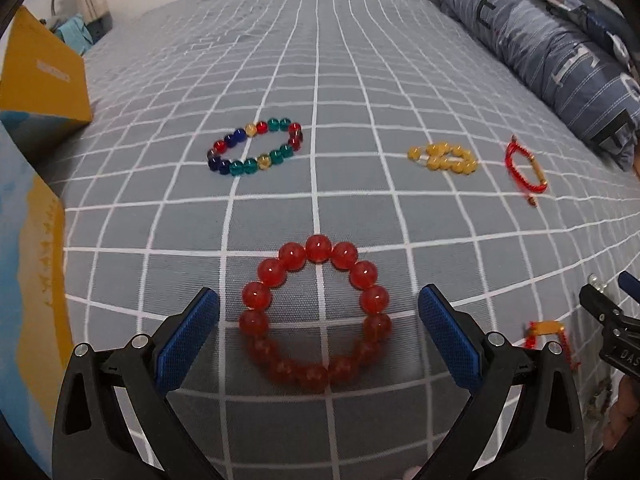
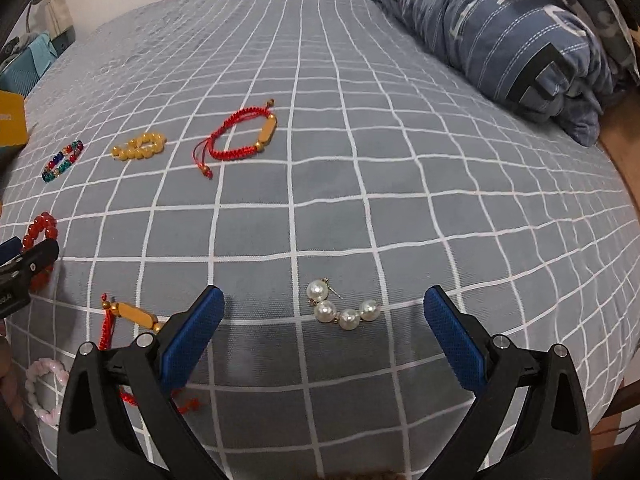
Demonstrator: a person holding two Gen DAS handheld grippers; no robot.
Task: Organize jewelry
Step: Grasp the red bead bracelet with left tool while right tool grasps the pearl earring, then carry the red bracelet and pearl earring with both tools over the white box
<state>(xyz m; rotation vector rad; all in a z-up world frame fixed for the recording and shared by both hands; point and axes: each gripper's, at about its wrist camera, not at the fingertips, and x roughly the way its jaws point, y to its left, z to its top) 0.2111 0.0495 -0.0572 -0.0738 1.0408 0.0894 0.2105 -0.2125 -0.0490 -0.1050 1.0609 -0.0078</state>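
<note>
The left gripper (image 1: 318, 316) stands wide open and empty, its 2 blue pads flanking the red bead bracelet (image 1: 316, 316), which lies flat on the grey grid-checked bedsheet (image 1: 360, 80) directly between the fingers. The right gripper (image 2: 323, 316) is spread wide too, holding nothing, with the pearl earring (image 2: 342, 310) lying on the sheet ahead, between its fingertips.

The red bracelet looks like large glossy round beads on a cord, probably elastic. It should be light but limp: the ring will sag and swing once lifted, and smooth round beads tend to roll out from flat pads. A fair hold is across 1 or 2 beads on the near arc, pinched squarely so that the pad texture bites, rather than squeezing the whole ring from outside, which would only fold it. The soft mattress will give under a downward press, which helps the fingers get beneath bead level.

The pearl earring is small, slick and delicate; its thin post, near the upper pearl, could bend, so pinching across the row of 3 pearls seems safer. Whether those 4 pearls are rigidly joined is hard to tell from here.

Farther up the sheet lie a multicoloured bead bracelet (image 1: 256, 146), a yellow bead bracelet (image 1: 444, 159) and a red cord bracelet (image 2: 240, 136).
</note>
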